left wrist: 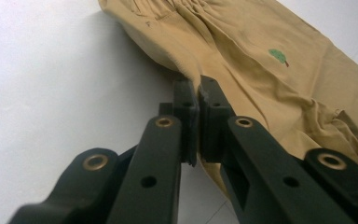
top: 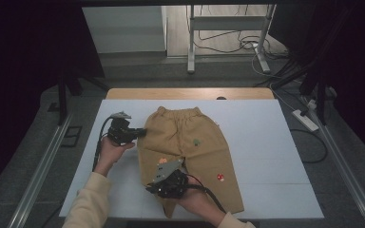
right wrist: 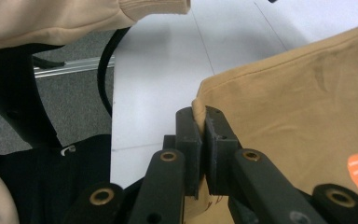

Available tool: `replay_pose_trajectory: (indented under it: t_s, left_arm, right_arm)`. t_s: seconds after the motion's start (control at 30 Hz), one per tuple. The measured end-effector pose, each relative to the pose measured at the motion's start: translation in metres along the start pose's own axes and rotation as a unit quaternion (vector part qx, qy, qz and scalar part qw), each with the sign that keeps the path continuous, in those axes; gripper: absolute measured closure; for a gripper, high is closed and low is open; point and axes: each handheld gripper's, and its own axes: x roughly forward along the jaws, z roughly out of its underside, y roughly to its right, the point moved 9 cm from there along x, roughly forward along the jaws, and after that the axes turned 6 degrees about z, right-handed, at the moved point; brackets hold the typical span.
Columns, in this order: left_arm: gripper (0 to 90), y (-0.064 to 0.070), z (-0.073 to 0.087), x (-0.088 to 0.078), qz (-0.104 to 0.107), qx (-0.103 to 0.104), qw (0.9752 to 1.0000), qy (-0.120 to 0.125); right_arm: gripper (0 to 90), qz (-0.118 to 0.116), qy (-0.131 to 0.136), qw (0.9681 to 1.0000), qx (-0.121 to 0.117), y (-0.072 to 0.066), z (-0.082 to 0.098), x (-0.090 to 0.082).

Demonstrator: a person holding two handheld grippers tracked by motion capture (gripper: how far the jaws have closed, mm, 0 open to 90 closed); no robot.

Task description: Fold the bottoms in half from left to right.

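1. Tan cotton, soft and light: the trousers (top: 190, 152) lie flat at the centre of the high view on the white board (top: 266, 142), waistband toward the top of the frame.
2. At centre left, my left gripper (top: 140, 133) is clamped on the side seam just below the waistband; my left gripper view shows cloth pinched between the closed jaws.
3. Lower centre, my right gripper (top: 158, 189) is clamped on the hem corner of the same leg (right wrist: 198, 105).
4. I judge the fabric limp and droopy, not slippery or fragile; seams and hems give the firmest hold, so the layers shouldn't slide apart when lifted.
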Motion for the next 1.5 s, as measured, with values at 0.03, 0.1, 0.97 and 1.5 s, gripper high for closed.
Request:
replay_pose_trajectory:
  t_s: [0.03, 0.1, 0.97, 1.5]
  left_arm:
    - [86.5, 0.000, 0.000, 0.001, -0.001, 0.001, 1.0000, -0.001]
    - [86.5, 0.001, 0.000, 0.003, -0.002, 0.002, 1.0000, -0.001]
    - [86.4, 0.009, -0.005, 0.017, -0.007, 0.012, 0.9999, 0.002]
    - [86.2, 0.014, -0.009, 0.023, -0.006, 0.020, 0.9998, 0.007]
  right_arm:
    - [85.1, 0.000, 0.000, 1.0000, 0.002, 0.001, 0.001, 0.000]
    - [85.1, 0.002, 0.000, 1.0000, 0.004, 0.002, 0.003, -0.001]
    - [85.1, 0.021, -0.010, 0.9993, 0.029, 0.017, 0.023, -0.017]
    - [85.2, 0.036, -0.013, 0.9983, 0.044, 0.026, 0.036, -0.032]
